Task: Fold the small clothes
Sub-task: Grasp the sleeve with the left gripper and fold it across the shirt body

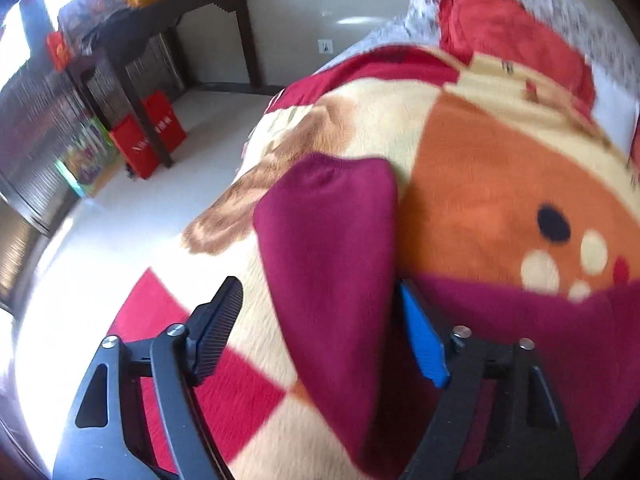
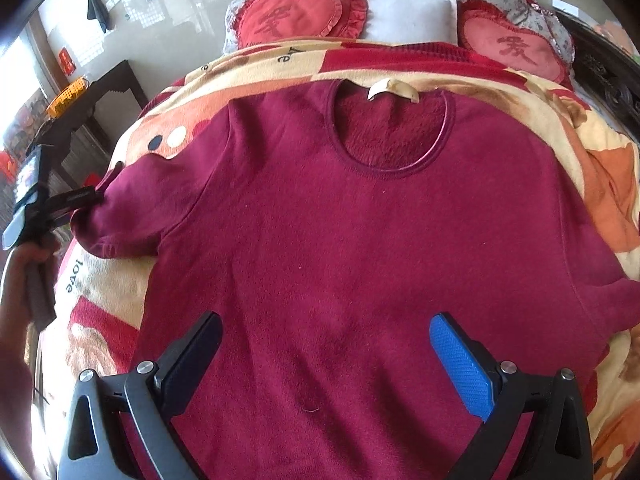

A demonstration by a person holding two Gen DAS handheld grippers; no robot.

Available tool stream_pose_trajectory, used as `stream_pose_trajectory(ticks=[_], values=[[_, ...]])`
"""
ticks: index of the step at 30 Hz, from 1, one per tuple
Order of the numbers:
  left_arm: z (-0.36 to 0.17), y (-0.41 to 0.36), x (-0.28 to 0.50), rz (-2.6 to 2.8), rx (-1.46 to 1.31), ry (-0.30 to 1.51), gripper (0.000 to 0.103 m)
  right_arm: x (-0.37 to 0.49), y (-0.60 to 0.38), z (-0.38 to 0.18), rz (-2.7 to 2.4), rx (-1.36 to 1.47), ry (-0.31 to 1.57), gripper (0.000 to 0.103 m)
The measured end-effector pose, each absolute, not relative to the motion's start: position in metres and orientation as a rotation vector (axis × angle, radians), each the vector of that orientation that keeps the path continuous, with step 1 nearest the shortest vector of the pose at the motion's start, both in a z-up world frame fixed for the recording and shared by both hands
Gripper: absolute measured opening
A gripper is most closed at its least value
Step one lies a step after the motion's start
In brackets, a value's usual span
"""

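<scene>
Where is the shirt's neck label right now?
In the right wrist view, the label sits at the back of the shirt collar, top centre, just below the white pillow.

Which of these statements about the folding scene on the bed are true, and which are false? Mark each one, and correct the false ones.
1. The maroon shirt lies spread flat on the blanket. True.
2. The shirt lies with its neckline toward the pillows. True.
3. The right gripper is clamped on the shirt's hem. False: its jaws stand open above the shirt's lower part.
4. The left gripper is at the shirt's sleeve. True.
5. The two heart-shaped cushions are blue. False: they are red.
</scene>
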State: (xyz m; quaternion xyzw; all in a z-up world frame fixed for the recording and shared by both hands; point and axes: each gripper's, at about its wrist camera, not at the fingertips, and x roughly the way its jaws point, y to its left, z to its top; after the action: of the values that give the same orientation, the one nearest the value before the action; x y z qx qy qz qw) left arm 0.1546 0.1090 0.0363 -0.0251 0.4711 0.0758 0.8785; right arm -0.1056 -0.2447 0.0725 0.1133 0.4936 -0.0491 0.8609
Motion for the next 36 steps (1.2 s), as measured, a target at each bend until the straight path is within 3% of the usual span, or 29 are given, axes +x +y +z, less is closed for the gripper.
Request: stream_pose_trajectory(ticks=[4, 5, 6, 16, 20, 25, 28, 30, 33, 36], values=[[0.034, 0.118, 0.160, 0.104, -0.144, 0.994, 0.035, -0.104, -0.244, 0.070, -0.101, 0.234, 1.036, 0.103], [0.038, 0.115, 0.156, 0.088, -0.139, 0.981, 0.023, -0.104, -0.244, 0.070, -0.100, 0.236, 1.036, 0.103], [0.045, 0.110, 0.151, 0.059, -0.139, 0.961, 0.020, -0.104, -0.244, 0.070, -0.099, 0.241, 1.033, 0.103], [0.134, -0.004, 0.065, -0.445, -0.184, 0.802, 0.016, -0.115, -0.265, 0.080, -0.141, 0.285, 0.986, 0.103], [0.131, -0.065, 0.031, -0.593, -0.146, 0.810, 0.016, -0.126, -0.287, 0.088, -0.192, 0.312, 0.960, 0.103], [0.086, -0.141, -0.003, -0.741, -0.052, 0.898, 0.016, -0.137, -0.322, 0.093, -0.255, 0.359, 0.938, 0.103], [0.055, -0.166, -0.022, -0.782, 0.041, 0.989, 0.025, -0.140, -0.343, 0.095, -0.281, 0.390, 0.913, 0.103], [0.047, -0.168, -0.032, -0.788, 0.082, 1.022, 0.036, -0.138, -0.352, 0.096, -0.285, 0.401, 0.894, 0.103], [0.058, -0.149, -0.048, -0.821, 0.086, 1.011, 0.056, -0.124, -0.358, 0.097, -0.250, 0.384, 0.876, 0.103], [0.082, -0.114, -0.060, -0.797, 0.088, 0.951, 0.068, -0.100, -0.350, 0.093, -0.197, 0.327, 0.866, 0.103]])
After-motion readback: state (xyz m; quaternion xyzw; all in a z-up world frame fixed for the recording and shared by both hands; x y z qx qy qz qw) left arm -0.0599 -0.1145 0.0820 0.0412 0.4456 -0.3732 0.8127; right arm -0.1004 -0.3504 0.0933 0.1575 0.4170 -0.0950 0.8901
